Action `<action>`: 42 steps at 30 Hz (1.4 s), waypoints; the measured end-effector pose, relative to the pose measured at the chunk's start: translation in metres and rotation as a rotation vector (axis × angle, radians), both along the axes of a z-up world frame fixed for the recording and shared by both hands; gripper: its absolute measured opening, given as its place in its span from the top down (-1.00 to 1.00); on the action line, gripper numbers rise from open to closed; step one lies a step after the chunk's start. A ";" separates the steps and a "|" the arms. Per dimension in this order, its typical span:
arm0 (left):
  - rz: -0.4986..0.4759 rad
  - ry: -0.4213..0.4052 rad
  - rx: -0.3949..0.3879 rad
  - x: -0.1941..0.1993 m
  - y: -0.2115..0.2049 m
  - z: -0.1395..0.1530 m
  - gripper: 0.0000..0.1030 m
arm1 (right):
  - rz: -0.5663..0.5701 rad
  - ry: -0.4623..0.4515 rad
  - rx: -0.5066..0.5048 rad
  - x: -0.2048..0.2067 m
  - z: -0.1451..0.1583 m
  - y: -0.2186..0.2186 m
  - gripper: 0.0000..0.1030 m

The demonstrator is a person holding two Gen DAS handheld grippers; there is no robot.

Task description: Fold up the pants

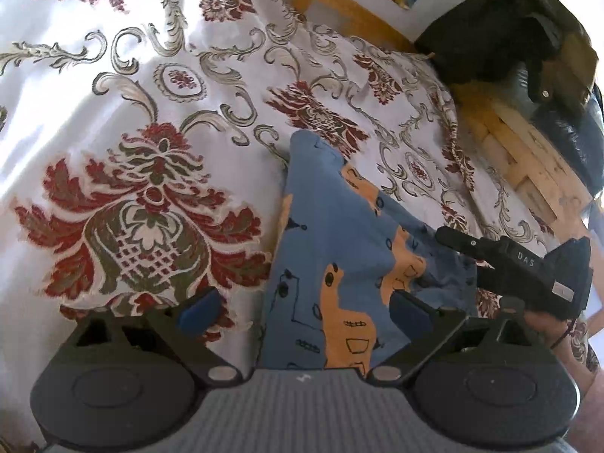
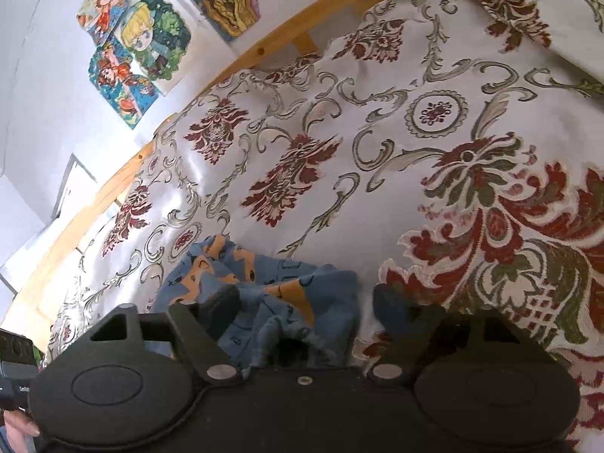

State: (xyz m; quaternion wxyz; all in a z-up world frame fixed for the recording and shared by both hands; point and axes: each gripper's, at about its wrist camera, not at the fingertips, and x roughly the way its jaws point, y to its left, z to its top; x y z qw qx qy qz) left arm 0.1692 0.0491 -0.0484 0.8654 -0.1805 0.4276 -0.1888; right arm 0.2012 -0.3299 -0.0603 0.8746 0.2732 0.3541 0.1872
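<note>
A bed is covered by a white bedspread [image 1: 113,120] woven with red and olive damask flowers and grey scrolls, and it is bordered by a pale wooden frame [image 2: 264,41] set against a white wall. Colourful cartoon pictures [image 2: 136,45] are seen on that wall above the frame. The pants [image 1: 339,249], blue with orange and black printed shapes, are laid on the bedspread, well inside the frame, with 1 narrow end stretched away and the nearer cloth bunched in folds. The left gripper [image 1: 302,305] is held over the pants with its 2 blue-padded fingers spread wide, 1 above the bedspread and 1 above the cloth; nothing is gripped. The right gripper [image 2: 305,305] is likewise held agape, its fingers set on either side of the crumpled end of the pants, without being closed on it. Beyond the pants, at the frame's corner, a dark bag [image 1: 509,34] is seen, and a black plastic sack [image 1: 570,139] lies beside it.
</note>
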 end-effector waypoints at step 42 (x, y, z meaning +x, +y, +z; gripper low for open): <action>-0.120 -0.052 0.137 -0.025 -0.029 0.034 0.66 | -0.128 -0.173 -0.372 -0.104 0.059 0.047 0.64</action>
